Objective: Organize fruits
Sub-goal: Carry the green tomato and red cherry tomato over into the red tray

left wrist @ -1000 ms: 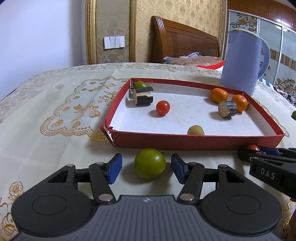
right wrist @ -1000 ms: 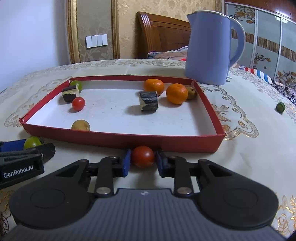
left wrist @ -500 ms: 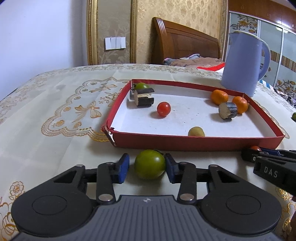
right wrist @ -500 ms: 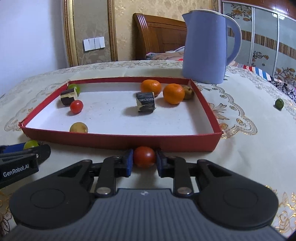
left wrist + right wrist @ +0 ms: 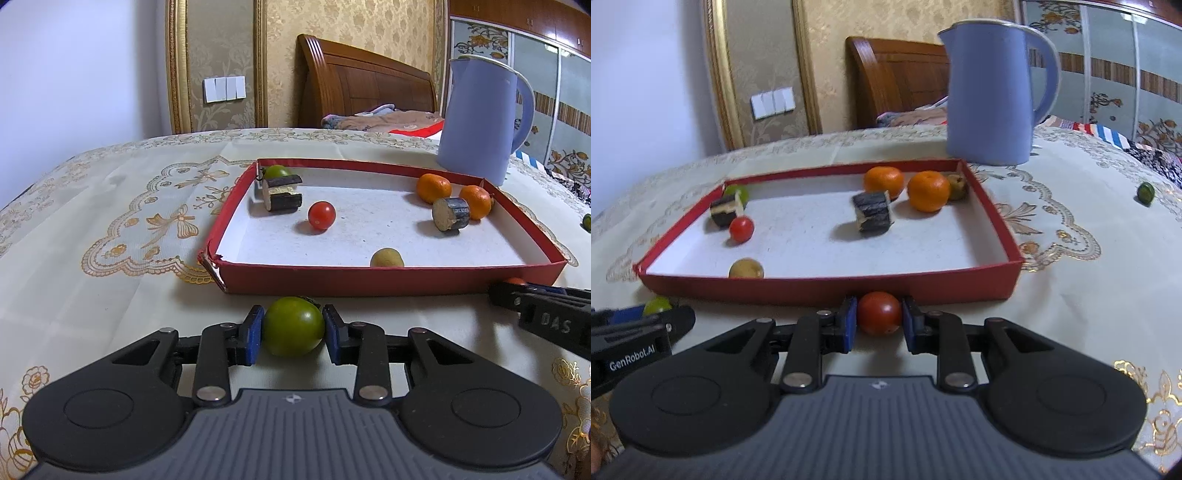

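My left gripper (image 5: 293, 334) is shut on a green tomato (image 5: 293, 326) just in front of the red tray (image 5: 369, 282). My right gripper (image 5: 879, 319) is shut on a red tomato (image 5: 879, 313) against the tray's front wall (image 5: 831, 290). The tray holds two oranges (image 5: 929, 191), a small red tomato (image 5: 741, 229), a yellowish fruit (image 5: 746, 268), a green fruit (image 5: 737, 192), an olive fruit (image 5: 957, 186) and two dark cut chunks (image 5: 873, 217). The left gripper (image 5: 639, 332) shows at the right wrist view's left edge, the right gripper (image 5: 546, 314) at the left wrist view's right edge.
A tall blue jug (image 5: 995, 92) stands behind the tray's far right corner. A small green fruit (image 5: 1145, 192) lies alone on the embroidered tablecloth to the right. A wooden headboard (image 5: 362, 88) and bedding are beyond the table's far edge.
My left gripper's jaws closed from wide open onto the green tomato. My right gripper stayed shut on the red tomato and tilted, rising slightly.
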Demonstrator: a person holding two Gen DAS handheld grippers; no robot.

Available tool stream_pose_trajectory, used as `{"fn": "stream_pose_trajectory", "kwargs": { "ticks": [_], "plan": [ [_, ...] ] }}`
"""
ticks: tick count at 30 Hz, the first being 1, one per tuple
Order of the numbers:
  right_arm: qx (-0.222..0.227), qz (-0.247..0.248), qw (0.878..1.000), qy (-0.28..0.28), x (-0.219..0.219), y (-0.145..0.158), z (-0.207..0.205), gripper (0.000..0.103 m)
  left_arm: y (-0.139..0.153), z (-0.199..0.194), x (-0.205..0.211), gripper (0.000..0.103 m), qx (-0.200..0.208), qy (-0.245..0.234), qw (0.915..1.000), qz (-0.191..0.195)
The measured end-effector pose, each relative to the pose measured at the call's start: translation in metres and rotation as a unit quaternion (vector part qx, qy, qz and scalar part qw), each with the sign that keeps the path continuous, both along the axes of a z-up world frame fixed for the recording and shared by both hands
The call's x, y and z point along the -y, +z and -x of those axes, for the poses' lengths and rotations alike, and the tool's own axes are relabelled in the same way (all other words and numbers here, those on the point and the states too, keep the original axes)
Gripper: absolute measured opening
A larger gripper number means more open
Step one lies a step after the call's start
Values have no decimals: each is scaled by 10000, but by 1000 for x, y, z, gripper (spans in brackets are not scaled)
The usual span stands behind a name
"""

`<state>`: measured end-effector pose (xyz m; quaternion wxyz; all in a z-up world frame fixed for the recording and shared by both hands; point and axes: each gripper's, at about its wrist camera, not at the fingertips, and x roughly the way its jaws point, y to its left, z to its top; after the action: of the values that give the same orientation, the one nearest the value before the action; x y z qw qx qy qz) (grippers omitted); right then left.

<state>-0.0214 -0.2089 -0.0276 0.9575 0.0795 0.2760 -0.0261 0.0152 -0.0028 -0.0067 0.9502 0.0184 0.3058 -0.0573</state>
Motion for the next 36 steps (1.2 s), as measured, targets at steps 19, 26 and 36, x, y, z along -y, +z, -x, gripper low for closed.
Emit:
{"fn": "stream_pose_trajectory", "kwargs": {
  "ticks": [19,26,36],
  "plan": [
    [19,-190,9998,86,8,-1,9,25,0,0,1,33,9,11,10000,-28],
    [82,-349,9993,49,13,-1,13,25,0,1,0,33,25,56,10000,-6],
    [236,-268,9993,145,14,4,19,25,11,9,-9,33,50,5,9996,276]
  ]
}}
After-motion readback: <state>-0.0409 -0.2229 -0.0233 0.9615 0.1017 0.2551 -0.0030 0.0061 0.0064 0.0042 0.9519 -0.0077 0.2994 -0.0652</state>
